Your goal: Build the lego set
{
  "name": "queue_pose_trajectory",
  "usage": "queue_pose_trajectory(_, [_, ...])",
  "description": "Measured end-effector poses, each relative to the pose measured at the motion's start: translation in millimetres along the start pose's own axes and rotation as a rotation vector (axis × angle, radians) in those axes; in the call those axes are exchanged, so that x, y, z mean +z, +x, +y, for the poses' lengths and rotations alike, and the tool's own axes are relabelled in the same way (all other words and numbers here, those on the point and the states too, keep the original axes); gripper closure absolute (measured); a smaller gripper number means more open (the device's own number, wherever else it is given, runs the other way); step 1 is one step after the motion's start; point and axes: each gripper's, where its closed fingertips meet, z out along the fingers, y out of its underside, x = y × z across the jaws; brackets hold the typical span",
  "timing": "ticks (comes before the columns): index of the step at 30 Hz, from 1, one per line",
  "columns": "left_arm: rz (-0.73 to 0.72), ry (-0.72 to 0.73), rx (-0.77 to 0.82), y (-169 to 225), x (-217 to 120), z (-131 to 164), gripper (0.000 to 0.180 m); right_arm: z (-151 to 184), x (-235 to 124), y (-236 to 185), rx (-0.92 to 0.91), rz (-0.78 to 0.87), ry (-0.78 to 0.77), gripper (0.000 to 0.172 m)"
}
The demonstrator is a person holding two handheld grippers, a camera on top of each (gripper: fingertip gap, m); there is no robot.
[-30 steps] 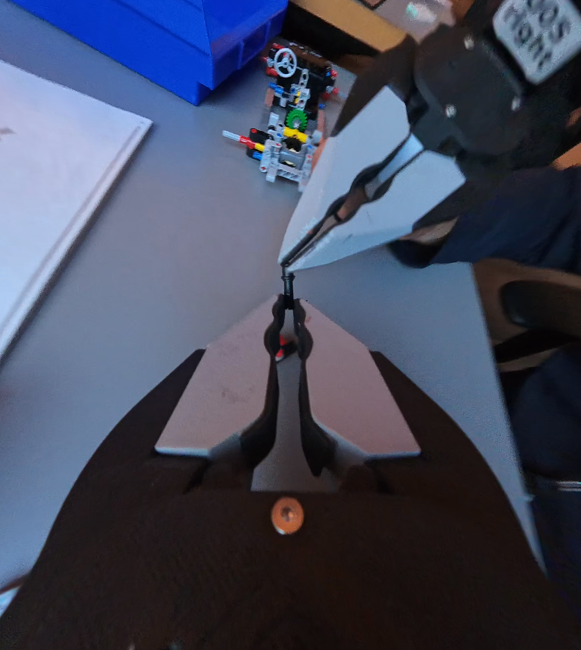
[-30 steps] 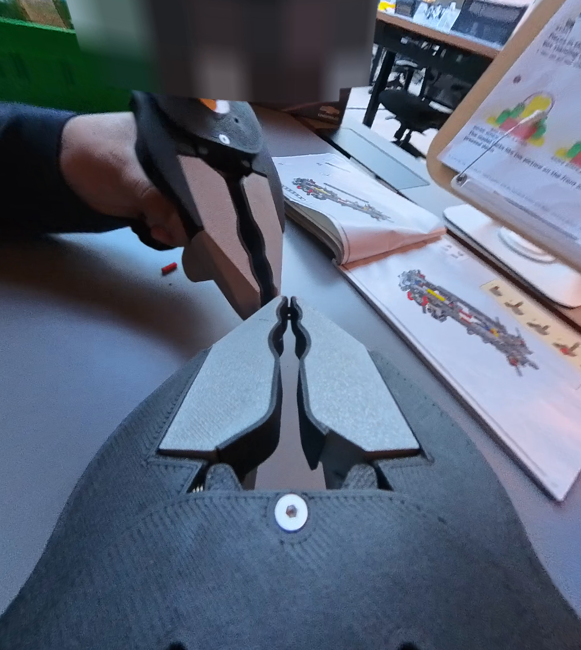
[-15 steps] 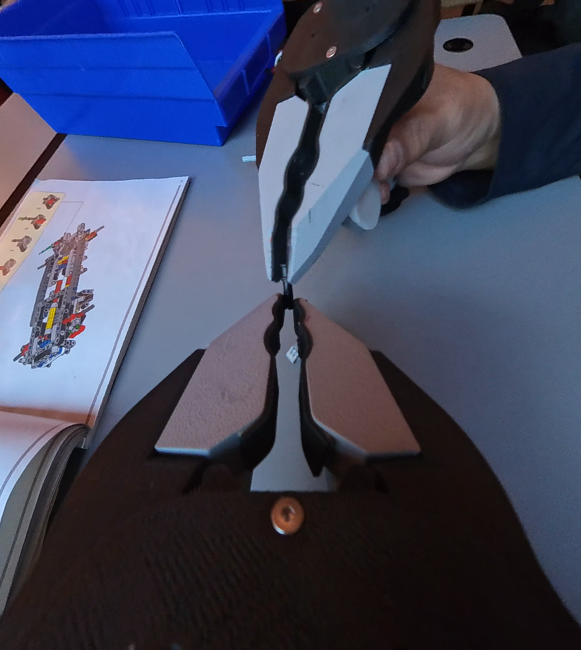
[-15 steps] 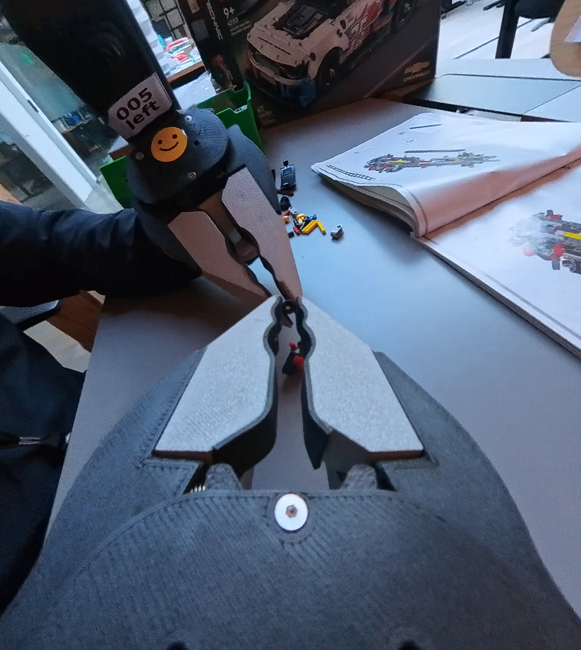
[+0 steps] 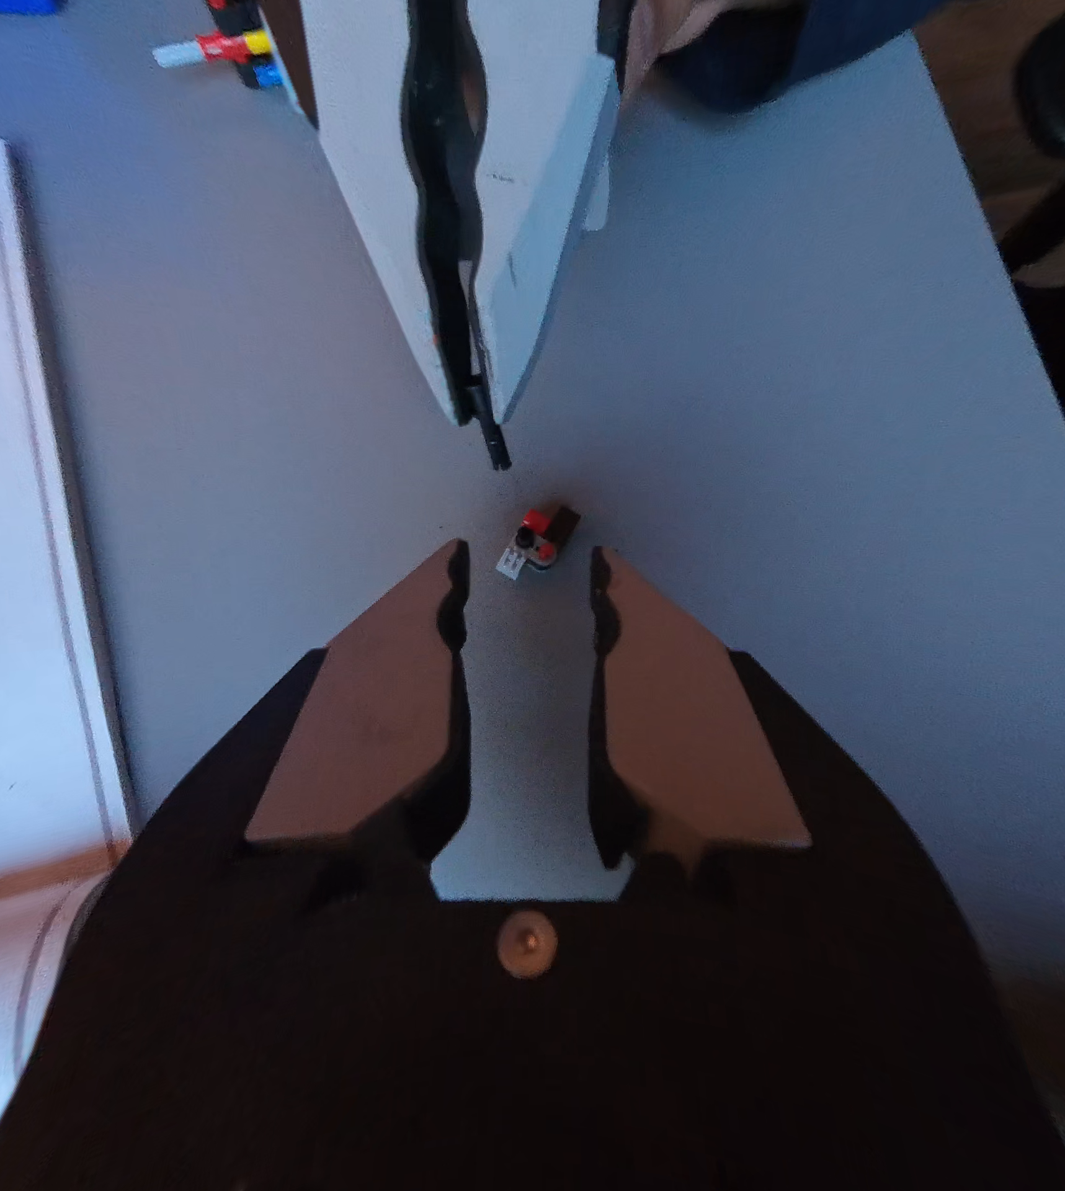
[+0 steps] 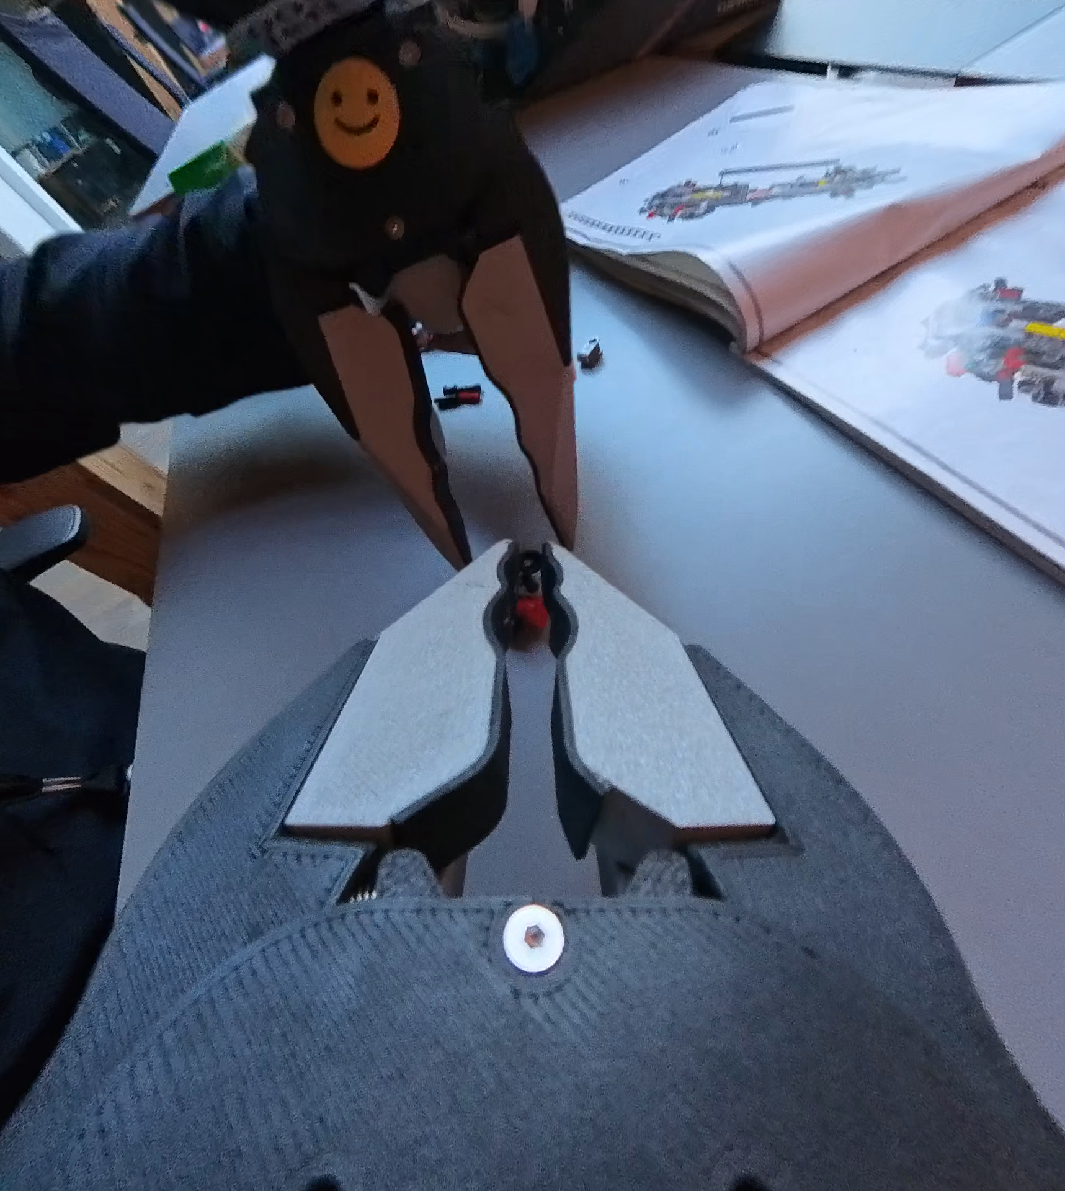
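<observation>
My right gripper [image 6: 526, 559] is shut on a thin black pin [image 6: 524, 568]. In the left wrist view it [image 5: 481, 412] comes down from the top, and the pin [image 5: 492, 438] sticks out of its tips, pointing down at the table. My left gripper [image 5: 529, 557] is open and holds nothing. A small red, white and brown brick assembly [image 5: 539, 544] lies on the grey table [image 5: 774, 387] just ahead of the gap between its fingertips. Its red part shows through the right gripper's jaws [image 6: 533, 612]. The left gripper's spread fingers [image 6: 555, 451] face the right gripper tip to tip.
An open instruction booklet [image 6: 839, 161] and a printed sheet [image 6: 1000, 387] lie on the right, and the sheet also shows in the left wrist view [image 5: 1, 451]. A partly built model [image 5: 239, 45] stands at the far side. Loose small pieces [image 6: 462, 394] lie behind the left gripper. The table edge [image 5: 1000, 258] runs along the right. There is about 4 cm between the tips of the two grippers.
Both grippers held the black pin tip to tip. My left gripper has opened and let go of it, and the pin stays in the right gripper. Both now point down at the table.
</observation>
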Motion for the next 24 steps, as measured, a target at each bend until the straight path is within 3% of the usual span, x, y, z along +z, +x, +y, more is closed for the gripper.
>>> queue_pose_trajectory(6, [0.052,-0.059,0.043,-0.6,13.5,8.4,0.157,19.9,4.9,-1.2,0.052,-0.033,-0.109,0.169])
queue_pose_trajectory(10, [-0.005,-0.053,0.054,5.9,21.6,13.4,0.172,32.5,11.1,-3.2,0.059,-0.035,-0.178,0.169])
queue_pose_trajectory(16, [-0.339,-0.071,0.2,3.4,13.3,20.5,0.174,37.0,17.7,-9.2,0.02,-0.036,-0.204,0.168])
queue_pose_trajectory(20, [-0.612,-0.232,0.463,1.3,4.5,26.3,0.175,41.0,21.1,-16.1,-0.062,-0.039,-0.237,0.168])
queue_pose_trajectory(24, [-0.778,-0.407,0.736,10.9,3.6,28.1,0.172,46.6,24.0,-14.5,-0.163,0.008,-0.278,0.168])
